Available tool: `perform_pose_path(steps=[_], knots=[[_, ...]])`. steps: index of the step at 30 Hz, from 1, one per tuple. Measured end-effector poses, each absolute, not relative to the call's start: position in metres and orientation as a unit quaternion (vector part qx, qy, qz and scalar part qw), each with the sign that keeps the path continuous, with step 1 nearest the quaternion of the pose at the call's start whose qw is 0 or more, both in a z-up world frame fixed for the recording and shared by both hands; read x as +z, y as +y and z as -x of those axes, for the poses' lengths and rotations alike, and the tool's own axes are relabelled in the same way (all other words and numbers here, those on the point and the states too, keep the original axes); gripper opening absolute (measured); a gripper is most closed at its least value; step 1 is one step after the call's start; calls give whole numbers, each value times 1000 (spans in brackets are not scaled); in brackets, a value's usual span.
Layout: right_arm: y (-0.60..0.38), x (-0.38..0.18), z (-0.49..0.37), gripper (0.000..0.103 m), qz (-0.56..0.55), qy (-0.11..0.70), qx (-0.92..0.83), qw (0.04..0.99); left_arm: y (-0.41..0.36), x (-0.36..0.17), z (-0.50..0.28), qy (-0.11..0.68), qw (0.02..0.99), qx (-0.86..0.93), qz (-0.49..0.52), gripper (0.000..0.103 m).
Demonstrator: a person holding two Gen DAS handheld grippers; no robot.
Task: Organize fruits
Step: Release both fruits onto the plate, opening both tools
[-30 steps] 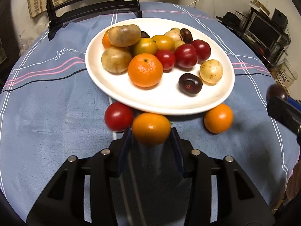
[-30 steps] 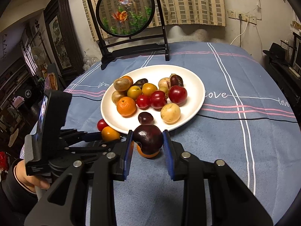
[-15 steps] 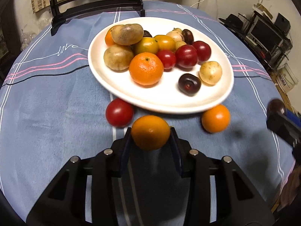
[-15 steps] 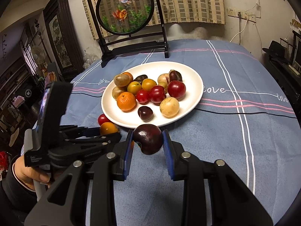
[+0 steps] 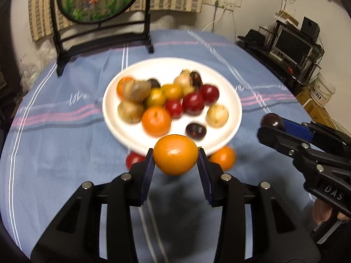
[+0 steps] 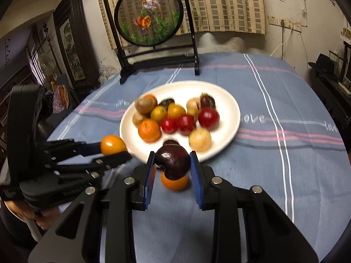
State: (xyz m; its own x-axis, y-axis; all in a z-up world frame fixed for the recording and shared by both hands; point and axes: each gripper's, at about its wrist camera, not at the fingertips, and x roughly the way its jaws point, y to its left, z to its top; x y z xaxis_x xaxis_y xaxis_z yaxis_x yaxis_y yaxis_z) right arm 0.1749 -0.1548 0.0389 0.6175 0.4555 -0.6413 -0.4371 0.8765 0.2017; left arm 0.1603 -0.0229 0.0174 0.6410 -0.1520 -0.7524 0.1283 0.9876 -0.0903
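- Left gripper (image 5: 175,164), grasping the orange (image 5: 175,154), has risen off the cloth at lower centre.
- Right gripper (image 6: 172,164) stays clenched on the dark plum (image 6: 172,162); both look ready for the plate (image 6: 230,109).

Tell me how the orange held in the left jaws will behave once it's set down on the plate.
The orange is round and smooth-skinned, so it will probably roll unless it settles against other fruit. The white plate looks glossy and slopes up at its rim, which likely steers it inward. It looks firm between the jaws, so denting seems unlikely.
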Motion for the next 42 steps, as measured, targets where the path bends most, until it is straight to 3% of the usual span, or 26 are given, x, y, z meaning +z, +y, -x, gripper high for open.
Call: perform_pose_path(steps=[18,21,28,30,31,32,33,42], knots=[[-114,5,-297,32,-19,418,222,881,-40,-5,-235,434,898,-71,24,41],[-116,3,-301,33,-32,429,220,875,-40,-2,-233,426,902,-68,29,68],[-128,4,-298,34,-61,432,219,873,-35,5,-218,419,905,-64,29,68],[-128,6,-297,37,-67,430,220,873,-35,6,-212,420,905,-64,26,69],[-128,7,-297,44,-70,428,221,874,-35,6,-207,419,905,-64,26,69],[-128,9,-296,69,-75,423,217,877,-34,7,-203,419,905,-65,26,69],[-130,12,-294,73,-83,411,214,882,-33,7,-198,417,906,-66,24,69],[-153,29,-248,74,-72,386,195,899,-5,13,-158,400,916,-38,12,73]])
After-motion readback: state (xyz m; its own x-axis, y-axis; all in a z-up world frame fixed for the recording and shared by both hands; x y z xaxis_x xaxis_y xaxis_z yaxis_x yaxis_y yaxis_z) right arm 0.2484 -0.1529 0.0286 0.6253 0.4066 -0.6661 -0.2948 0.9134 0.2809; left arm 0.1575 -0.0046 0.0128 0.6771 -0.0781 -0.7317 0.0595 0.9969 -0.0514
